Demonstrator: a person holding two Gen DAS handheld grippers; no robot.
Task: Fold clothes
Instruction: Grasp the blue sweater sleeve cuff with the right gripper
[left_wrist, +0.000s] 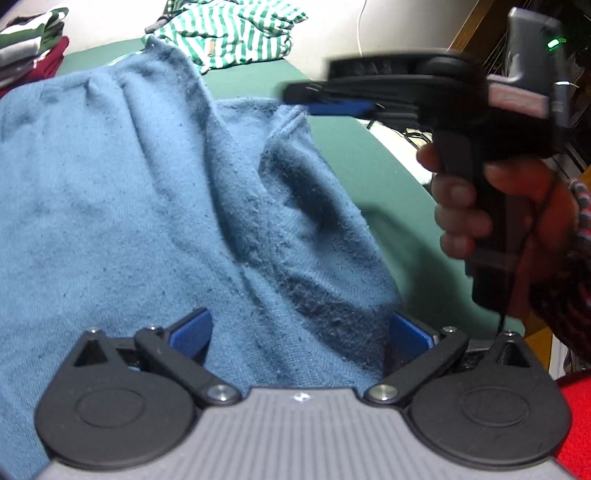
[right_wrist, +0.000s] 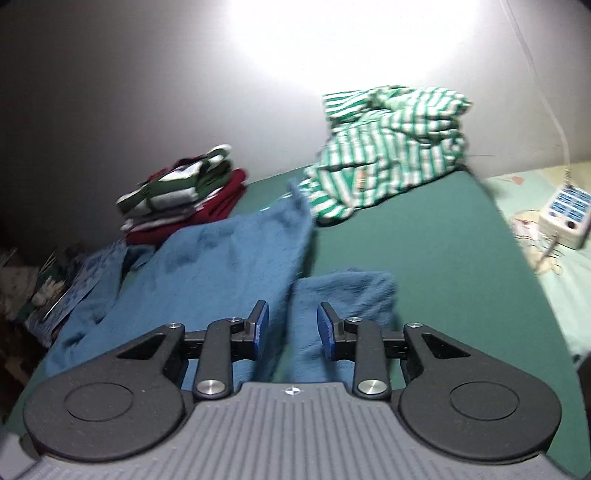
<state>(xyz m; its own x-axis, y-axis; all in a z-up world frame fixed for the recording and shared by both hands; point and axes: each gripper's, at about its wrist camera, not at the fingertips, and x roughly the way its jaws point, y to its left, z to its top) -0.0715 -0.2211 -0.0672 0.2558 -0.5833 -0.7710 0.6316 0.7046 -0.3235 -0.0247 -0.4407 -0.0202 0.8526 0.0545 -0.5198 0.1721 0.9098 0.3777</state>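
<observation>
A blue garment (left_wrist: 129, 184) lies spread over the green surface (left_wrist: 369, 158) and fills most of the left wrist view. My left gripper (left_wrist: 301, 328) stands wide open low over it. A bunched ridge of the cloth runs between its blue pads (left_wrist: 192, 328), which do not press on it. In the right wrist view the same blue garment (right_wrist: 229, 258) shows a narrow folded-over flap (right_wrist: 343, 295). My right gripper (right_wrist: 293, 326) hovers just above that flap, part open, nothing pinched. A hand (left_wrist: 461, 206) holds it at the garment's right edge.
A crumpled green-and-white striped garment (right_wrist: 388, 158) lies at the far side of the green surface (right_wrist: 424, 258). A stack of folded clothes (right_wrist: 184, 192) sits at the far left. A white keypad device (right_wrist: 565, 214) rests on a pale sheet to the right.
</observation>
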